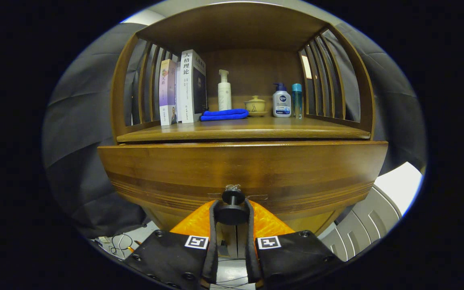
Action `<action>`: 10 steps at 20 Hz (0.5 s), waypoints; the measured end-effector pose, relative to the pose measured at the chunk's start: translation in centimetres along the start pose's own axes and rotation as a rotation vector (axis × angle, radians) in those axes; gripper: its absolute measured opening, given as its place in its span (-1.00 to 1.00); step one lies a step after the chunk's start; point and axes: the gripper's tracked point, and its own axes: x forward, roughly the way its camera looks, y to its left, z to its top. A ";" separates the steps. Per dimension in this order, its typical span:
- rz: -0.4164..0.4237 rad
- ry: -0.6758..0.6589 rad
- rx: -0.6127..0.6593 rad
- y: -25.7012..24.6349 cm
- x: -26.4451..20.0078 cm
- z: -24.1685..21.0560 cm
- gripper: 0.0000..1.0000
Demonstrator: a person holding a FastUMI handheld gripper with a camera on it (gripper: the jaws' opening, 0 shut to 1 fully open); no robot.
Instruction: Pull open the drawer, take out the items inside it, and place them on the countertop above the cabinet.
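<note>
The gripper [232,212] sits low in front of the brown wooden cabinet [119,100], its two fingers [213,225] closed in on the round black drawer knob [232,209]; both appear to press against the knob's disc from either side, though the contact is hard to confirm from this close angle. The knob stands out from the middle of the lower edge of the wide brown wooden drawer front [242,169], which reaches across the whole width of the cabinet, and a thin dark gap shows between its top edge and the shelf above. That shelf is the wooden countertop [280,131], enclosed by slatted wooden sides and a roof board. At its left end stands a row of upright books [181,90] with pale spines, leaning against the left slats. Just beside them, nearer the middle, lies a folded blue cloth [224,114], with a tall white pump bottle [224,90] standing behind it. To the right of the cloth is a small yellow lidded ceramic cup [255,105] on a saucer. Towards the right end stand a white bottle with a dark blue pump [281,100] and, touching or nearly touching it, a slim teal-capped clear bottle [297,100].
</note>
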 end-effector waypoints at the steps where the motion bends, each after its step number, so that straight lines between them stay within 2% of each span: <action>1: 0.000 -0.002 -0.002 0.1 -0.4 -0.1 -0.40; 10: 0.018 -0.026 -0.002 0.3 -4.4 -1.4 -0.40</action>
